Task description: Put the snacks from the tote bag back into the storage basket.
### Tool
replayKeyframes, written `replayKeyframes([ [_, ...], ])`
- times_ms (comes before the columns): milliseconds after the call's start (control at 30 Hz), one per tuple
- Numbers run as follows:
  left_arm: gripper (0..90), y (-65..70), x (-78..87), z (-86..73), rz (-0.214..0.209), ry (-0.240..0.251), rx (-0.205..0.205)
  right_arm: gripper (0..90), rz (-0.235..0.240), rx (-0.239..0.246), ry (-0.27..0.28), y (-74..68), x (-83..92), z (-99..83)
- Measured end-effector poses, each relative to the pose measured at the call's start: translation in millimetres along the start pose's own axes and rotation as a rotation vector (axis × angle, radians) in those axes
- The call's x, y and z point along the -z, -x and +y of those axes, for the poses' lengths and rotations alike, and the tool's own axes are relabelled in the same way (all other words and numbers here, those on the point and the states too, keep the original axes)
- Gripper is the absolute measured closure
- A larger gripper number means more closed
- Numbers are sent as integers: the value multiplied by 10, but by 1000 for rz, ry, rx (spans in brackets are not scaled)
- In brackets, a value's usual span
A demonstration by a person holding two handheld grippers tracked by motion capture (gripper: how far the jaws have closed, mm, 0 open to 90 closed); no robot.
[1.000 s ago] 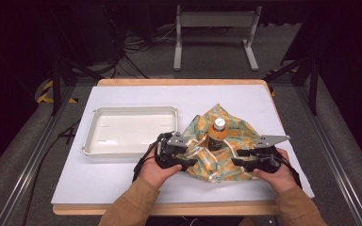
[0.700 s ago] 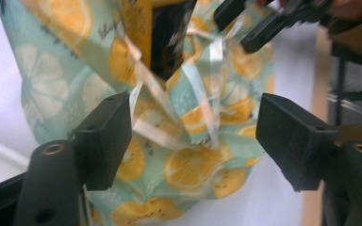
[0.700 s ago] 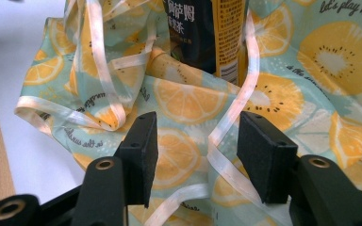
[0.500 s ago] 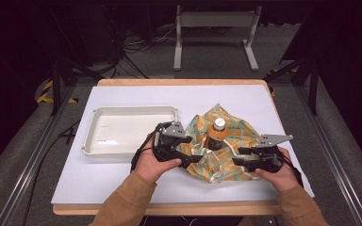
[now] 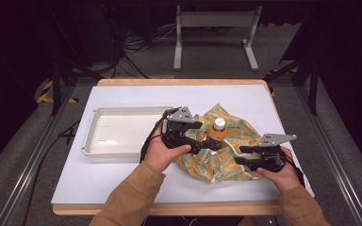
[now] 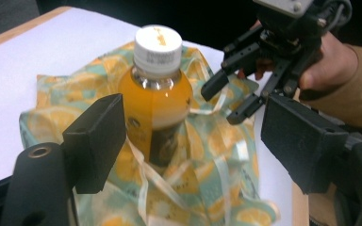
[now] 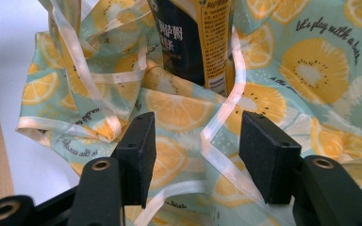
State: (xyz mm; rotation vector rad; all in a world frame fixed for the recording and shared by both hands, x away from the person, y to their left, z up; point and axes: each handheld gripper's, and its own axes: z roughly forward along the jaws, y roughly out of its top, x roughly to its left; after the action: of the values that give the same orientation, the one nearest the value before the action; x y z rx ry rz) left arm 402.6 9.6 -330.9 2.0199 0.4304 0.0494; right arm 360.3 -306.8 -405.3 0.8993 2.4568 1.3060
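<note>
High view: an orange-drink plastic bottle with a white cap [image 5: 218,133] stands upright on a crumpled lemon-print fabric bag [image 5: 226,155], right of a white rectangular plastic tray [image 5: 99,141] on the white bench [image 5: 122,183]. The left tool [image 5: 202,145], jaws just opening, is released beside the bottle; the right tool [image 5: 238,155], also just opening, is released over the bag's near right edge. Risk, as judged: a jaw snagging the pale ribbon drawstring [image 7: 226,113] could drag the cloth and topple the bottle. Left gripper view shows the cap; right gripper view shows the dark label [image 7: 188,37].
</note>
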Motion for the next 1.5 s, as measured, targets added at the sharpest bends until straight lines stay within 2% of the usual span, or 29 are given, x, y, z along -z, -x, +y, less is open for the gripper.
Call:
replayKeyframes([
  [367, 239, -76, -198, 128, 18, 37, -25, 472, -4, 5, 20, -4, 25, 11],
  [767, 284, -149, -382, 144, 18, 82, -21, 472, -2, 7, 16, -5, 8, 6],
  [933, 312, -164, -427, 133, 36, 75, -46, 473, -2, 7, 16, -6, 7, 5],
  [1100, 389, -151, -455, 123, 38, 75, -74, 474, -3, 10, 15, -5, 6, 4],
  [1400, 576, -124, -453, 119, 80, 73, -126, 475, -2, 10, 16, -6, 7, 5],
  [1500, 582, -115, -452, 117, 84, 72, -134, 475, -1, 10, 17, -9, 7, 5],
])
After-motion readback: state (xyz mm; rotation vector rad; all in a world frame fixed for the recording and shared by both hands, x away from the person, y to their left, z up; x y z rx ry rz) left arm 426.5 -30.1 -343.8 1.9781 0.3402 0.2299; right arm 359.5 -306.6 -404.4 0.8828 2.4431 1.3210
